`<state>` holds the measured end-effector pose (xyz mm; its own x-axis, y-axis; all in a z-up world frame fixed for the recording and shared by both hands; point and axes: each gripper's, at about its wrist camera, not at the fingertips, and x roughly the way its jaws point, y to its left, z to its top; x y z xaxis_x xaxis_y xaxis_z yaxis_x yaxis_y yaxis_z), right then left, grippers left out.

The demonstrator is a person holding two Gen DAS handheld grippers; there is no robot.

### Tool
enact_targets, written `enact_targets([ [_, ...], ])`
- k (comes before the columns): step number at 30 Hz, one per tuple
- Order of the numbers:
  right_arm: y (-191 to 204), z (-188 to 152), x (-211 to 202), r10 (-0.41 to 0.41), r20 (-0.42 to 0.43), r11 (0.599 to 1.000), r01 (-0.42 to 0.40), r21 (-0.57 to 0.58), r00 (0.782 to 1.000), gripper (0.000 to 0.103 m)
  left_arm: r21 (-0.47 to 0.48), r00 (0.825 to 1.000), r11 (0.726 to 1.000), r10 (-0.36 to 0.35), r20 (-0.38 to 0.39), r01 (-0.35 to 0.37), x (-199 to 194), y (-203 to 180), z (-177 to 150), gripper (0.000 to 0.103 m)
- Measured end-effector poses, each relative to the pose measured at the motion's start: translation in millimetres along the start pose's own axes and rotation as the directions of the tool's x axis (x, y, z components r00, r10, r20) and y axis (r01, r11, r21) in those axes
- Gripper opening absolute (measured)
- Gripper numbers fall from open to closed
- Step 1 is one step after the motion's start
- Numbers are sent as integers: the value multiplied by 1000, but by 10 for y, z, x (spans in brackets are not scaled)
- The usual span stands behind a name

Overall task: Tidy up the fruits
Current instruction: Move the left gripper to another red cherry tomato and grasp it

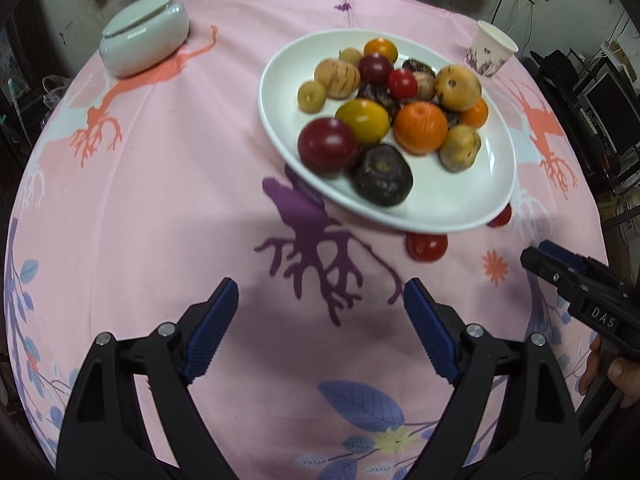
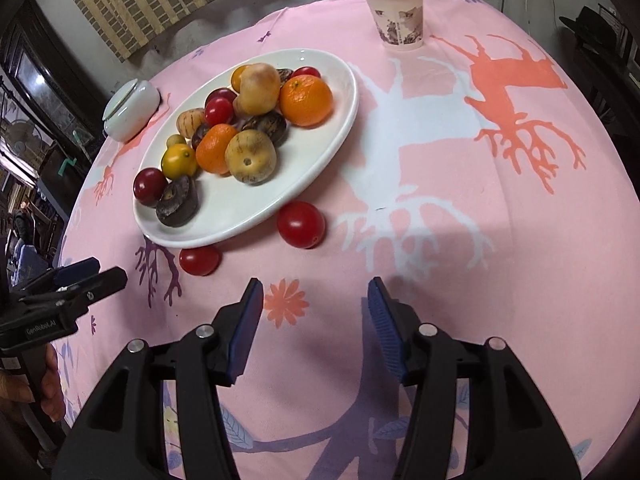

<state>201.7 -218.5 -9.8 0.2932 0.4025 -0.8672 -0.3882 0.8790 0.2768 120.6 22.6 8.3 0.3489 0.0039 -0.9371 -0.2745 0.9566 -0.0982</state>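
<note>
From your left wrist camera, your left gripper hangs over the pink tablecloth with its jaws spread wide and nothing between them. The white plate sits at about one o'clock from the fingers, heaped with fruit: oranges, red and dark purple plums, yellow and tan pieces. One red tomato lies on the cloth touching the plate's near rim, and a second tomato peeks out from under the rim further right. A lidded white jar stands at eleven o'clock, well apart from the plate, and a paper cup at one o'clock beyond the plate. Your right gripper enters at three o'clock; seen side-on, you cannot tell its jaw gap here.

From your right wrist camera, your right gripper is open and empty above the cloth. The plate lies at eleven o'clock. The larger tomato sits at twelve o'clock, just beside the rim; the smaller tomato at eleven, against the rim. The cup stands far off at one o'clock, the jar at ten
</note>
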Motion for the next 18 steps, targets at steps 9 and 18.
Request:
enact_targets([
  [9,242,158,176,-59,20,984,61,-170,998,55,-3,998,1000,-16,-59,16,139,-19,-69,86],
  [18,301,328,440,-120,1,957,116,-266,993,42,-15,996,1000,-21,-81,20,201,-28,-60,87],
])
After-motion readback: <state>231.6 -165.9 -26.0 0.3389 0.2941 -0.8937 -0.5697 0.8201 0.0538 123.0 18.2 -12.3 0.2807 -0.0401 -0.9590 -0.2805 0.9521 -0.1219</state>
